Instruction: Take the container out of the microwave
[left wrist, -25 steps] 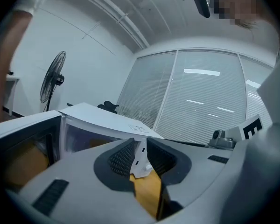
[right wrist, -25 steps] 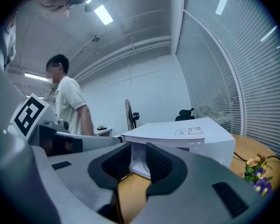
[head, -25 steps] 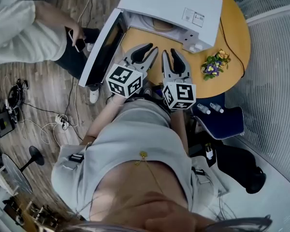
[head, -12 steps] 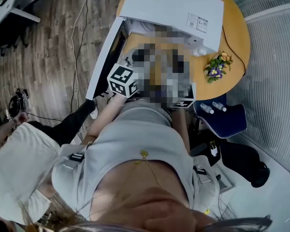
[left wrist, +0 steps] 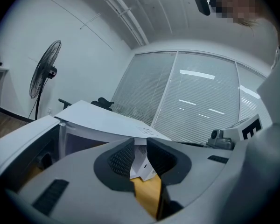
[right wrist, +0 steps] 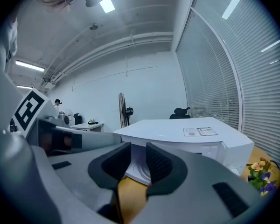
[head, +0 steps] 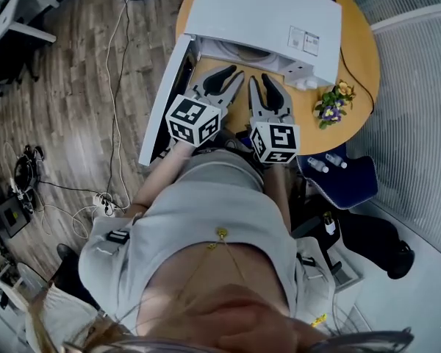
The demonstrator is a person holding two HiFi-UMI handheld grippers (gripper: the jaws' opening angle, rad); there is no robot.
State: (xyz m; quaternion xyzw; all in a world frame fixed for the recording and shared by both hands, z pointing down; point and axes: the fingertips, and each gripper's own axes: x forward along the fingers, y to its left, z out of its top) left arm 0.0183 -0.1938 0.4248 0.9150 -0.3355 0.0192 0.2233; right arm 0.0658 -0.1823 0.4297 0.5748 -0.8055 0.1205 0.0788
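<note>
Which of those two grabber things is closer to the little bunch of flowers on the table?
Right. The right gripper faces the microwave with the flowers off to its right; the left gripper lies beyond it, next to the open microwave door.

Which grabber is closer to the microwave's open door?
The left gripper, on the head view's left. The white microwave's open door stands just beside it; the right gripper is further over, toward the yellow and purple flowers.
</note>
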